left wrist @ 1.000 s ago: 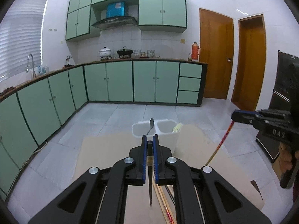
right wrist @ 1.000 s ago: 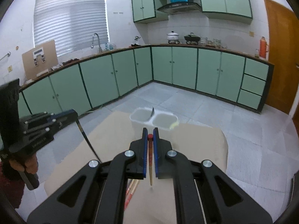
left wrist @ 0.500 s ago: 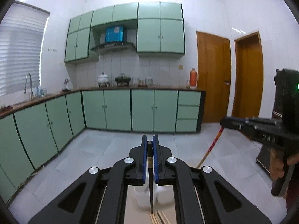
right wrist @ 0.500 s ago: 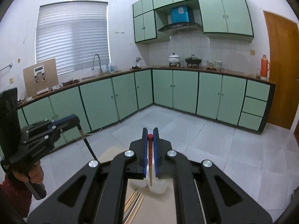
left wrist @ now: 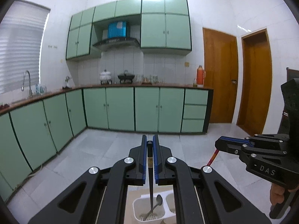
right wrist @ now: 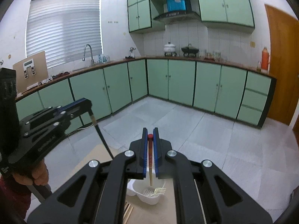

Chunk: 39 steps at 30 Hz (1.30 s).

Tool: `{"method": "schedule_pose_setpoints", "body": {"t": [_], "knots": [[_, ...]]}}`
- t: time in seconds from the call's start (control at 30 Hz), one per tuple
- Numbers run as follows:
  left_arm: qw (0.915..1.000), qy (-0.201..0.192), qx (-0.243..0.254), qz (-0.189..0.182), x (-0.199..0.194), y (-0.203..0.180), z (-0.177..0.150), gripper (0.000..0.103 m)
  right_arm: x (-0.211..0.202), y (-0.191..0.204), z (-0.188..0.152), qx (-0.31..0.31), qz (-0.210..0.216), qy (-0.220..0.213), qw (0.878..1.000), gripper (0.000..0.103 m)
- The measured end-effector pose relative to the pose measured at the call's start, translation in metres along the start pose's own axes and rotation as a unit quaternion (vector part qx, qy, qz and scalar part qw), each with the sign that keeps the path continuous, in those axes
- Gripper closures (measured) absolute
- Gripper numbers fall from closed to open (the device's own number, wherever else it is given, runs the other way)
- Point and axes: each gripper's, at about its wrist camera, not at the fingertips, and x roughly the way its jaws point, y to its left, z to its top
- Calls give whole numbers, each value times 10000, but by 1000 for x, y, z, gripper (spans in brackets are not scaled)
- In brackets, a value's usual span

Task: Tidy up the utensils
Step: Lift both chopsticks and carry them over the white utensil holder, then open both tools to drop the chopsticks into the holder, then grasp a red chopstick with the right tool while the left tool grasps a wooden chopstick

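The left gripper pinched a dark chopstick between its blue pads, and the stick hung down over the white utensil holder. A metal spoon leaned inside the holder's left compartment. The right gripper pinched a red-topped chopstick, whose tip hung above the holder's right compartment, where a pale fork lay. The holder stood on a cardboard sheet on the tiled floor, and some more chopsticks lay on the sheet just beside the holder.
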Motion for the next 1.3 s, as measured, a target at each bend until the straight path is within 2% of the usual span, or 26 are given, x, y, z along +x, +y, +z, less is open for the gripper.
{"method": "schedule_pose_setpoints", "body": {"t": [0.17,0.33,0.37,0.43,0.47,0.53,0.63,0.7,0.73,0.8,0.87,1.0,1.13,1.3], "knots": [[9991,430,-10,-11,22,7,-26,97,19,4,-18,35,13,233,9997,98],[9982,600,-19,42,23,12,-41,93,23,4,-30,141,26,340,9993,93],[9982,598,-34,41,19,14,-42,92,22,3,-32,171,22,329,9993,88],[9984,555,-59,60,9,15,-42,78,13,2,-33,242,-35,234,9994,73],[9986,528,-68,77,5,15,-41,75,5,2,-33,269,-99,122,9995,64],[9989,454,-91,105,-8,16,-40,67,-7,1,-32,257,-199,-27,9995,61],[9990,408,-131,159,-33,16,-44,61,-32,4,-40,249,-368,-255,9987,47],[9991,350,-140,210,-50,14,-51,55,-48,6,-50,245,-500,-397,9977,32],[9991,331,-136,236,-57,13,-54,50,-56,9,-58,249,-576,-470,9969,28],[9990,326,-146,284,-75,9,-68,41,-71,14,-73,281,-710,-595,9953,9],[9987,396,-180,253,-87,5,-81,35,-83,19,-91,357,-860,-700,9932,8],[9975,602,-119,357,-111,-2,-117,28,-98,25,-126,551,-853,-513,9935,7],[9951,926,-63,345,-126,-7,-152,27,-105,35,-158,655,-859,-292,9937,7],[9881,1484,-216,338,-132,-7,-202,27,-101,55,-206,733,-915,100,9930,7]]}}
